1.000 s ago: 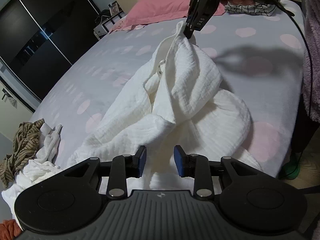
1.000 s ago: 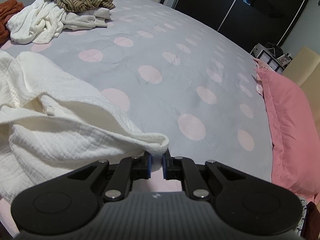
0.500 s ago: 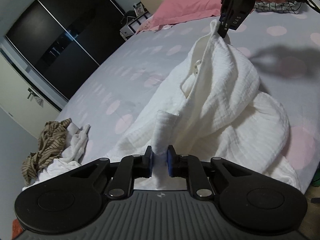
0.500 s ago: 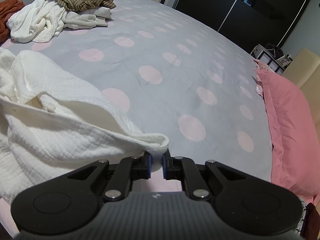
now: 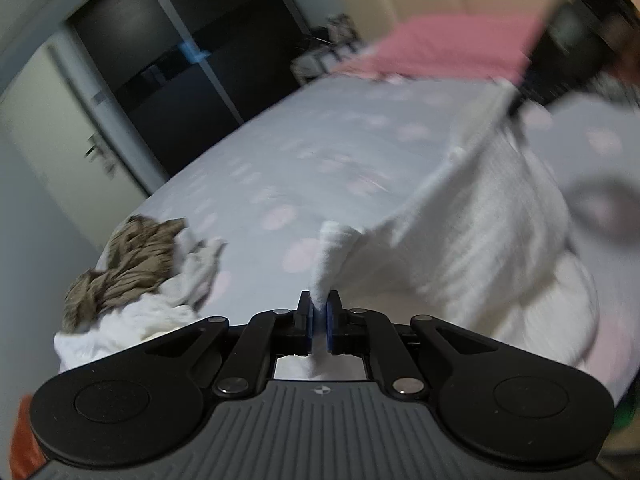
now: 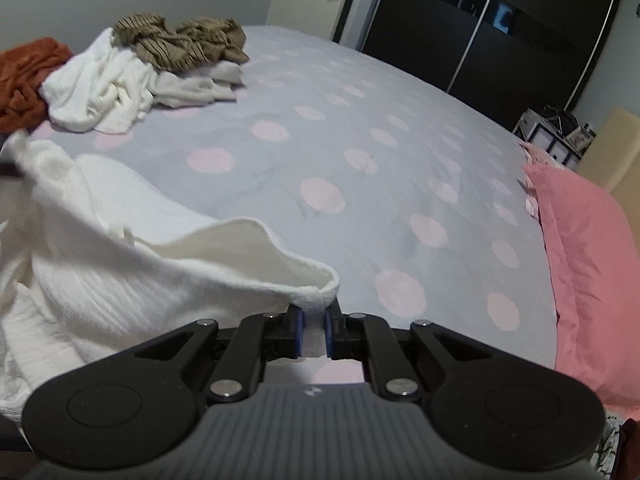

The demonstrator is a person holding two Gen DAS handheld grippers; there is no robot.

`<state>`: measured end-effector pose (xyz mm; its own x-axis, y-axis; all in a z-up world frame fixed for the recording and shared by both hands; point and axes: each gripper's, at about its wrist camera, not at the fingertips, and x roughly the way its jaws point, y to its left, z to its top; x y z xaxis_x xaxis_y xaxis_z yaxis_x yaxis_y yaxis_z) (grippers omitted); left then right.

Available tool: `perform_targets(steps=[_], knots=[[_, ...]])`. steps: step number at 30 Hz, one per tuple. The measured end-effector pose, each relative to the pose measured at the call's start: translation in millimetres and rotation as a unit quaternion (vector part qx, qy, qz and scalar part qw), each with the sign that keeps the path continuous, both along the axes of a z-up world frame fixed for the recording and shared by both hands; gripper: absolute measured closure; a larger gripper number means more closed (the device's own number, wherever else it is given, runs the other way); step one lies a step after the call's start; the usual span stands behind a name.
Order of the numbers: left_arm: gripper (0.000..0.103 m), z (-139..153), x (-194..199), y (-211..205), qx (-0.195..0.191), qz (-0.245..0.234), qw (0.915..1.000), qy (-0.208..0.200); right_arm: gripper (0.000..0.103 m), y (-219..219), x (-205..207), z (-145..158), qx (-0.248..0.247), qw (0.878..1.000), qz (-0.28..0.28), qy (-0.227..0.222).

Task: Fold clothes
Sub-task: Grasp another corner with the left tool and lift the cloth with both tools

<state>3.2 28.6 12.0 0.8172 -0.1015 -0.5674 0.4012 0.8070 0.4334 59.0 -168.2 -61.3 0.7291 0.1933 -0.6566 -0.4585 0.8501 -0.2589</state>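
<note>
The white crinkle-weave garment [image 5: 472, 232] is slung between two grips above the near edge of the bed [image 6: 360, 128], its lower bulk resting on the dotted sheet; the left gripper [image 5: 319, 322] has its jaws closed down on a narrow tongue of the fabric, and the right gripper [image 6: 312, 330] has its jaws pinched on a rolled hem or corner; the cloth looks light, soft and limp, likely to sag and bunch wherever it is unsupported, so holds at corners or seams should spread it best; a small tag [image 6: 127, 236] shows along one edge; the left wrist view is smeared by motion, so the garment's kind, its sleeves and collar cannot be told; the pile of unfolded clothes [image 6: 140, 68] sits at the far corner; the pink pillow [image 6: 588, 264] lines the head edge.
</note>
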Motion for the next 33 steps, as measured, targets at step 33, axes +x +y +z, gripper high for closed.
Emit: perform_targets(steps=[33], knots=[[0.100,369,-189,59,-0.198,-0.053,0.8970,-0.392,0.092,52,-258,346,0.080,0.807,-0.044,-0.584]])
